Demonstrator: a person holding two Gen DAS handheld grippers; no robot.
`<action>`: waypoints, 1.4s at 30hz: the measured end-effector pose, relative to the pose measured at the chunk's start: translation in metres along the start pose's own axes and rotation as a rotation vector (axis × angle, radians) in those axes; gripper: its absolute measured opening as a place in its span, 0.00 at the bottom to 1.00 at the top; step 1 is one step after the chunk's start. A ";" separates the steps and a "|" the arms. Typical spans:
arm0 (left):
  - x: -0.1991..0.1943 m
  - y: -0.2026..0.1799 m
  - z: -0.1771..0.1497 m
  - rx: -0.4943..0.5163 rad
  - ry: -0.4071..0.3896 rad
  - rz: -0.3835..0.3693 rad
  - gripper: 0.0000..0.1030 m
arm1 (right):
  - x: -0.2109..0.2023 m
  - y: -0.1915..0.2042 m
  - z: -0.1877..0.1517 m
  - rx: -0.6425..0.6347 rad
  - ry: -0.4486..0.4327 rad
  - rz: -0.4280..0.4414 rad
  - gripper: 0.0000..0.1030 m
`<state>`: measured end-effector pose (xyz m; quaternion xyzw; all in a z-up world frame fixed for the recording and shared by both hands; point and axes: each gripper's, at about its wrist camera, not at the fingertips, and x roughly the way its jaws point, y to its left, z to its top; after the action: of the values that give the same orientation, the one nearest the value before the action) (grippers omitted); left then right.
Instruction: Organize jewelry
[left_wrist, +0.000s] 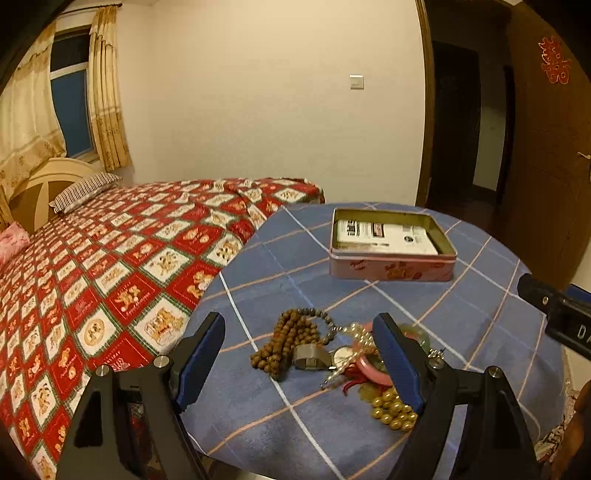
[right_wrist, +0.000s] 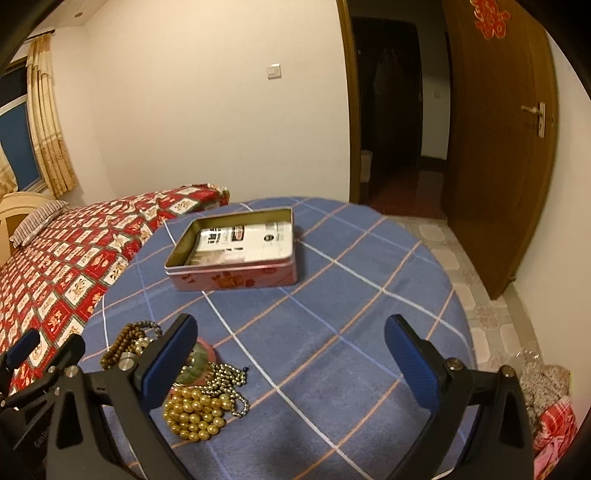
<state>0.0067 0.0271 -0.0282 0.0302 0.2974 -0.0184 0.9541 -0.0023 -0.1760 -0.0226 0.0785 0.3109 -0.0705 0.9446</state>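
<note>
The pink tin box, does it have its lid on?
No, the pink tin box stands open on the blue checked cloth, with no lid, and you can see a white packet lying inside it.

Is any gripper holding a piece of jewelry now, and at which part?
No. Left gripper and right gripper are both open and empty; the jewelry pile lies untouched on the table.

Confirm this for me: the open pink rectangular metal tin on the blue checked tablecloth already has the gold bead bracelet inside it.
Not right. The pink rectangular metal tin holds only a white printed packet. The gold bead bracelet lies on the blue checked tablecloth in the jewelry pile, as the right wrist view shows.
</note>
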 end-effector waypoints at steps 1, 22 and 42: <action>0.003 0.000 -0.002 0.007 0.005 -0.003 0.80 | 0.003 -0.001 -0.002 0.000 0.009 0.006 0.92; 0.047 0.021 -0.008 0.040 0.079 -0.031 0.80 | 0.089 0.059 -0.024 -0.141 0.288 0.289 0.44; 0.044 -0.001 0.002 0.117 0.040 -0.185 0.80 | 0.065 0.018 0.028 0.063 0.183 0.440 0.17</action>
<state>0.0439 0.0251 -0.0515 0.0586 0.3164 -0.1231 0.9388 0.0690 -0.1690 -0.0378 0.1797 0.3681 0.1350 0.9022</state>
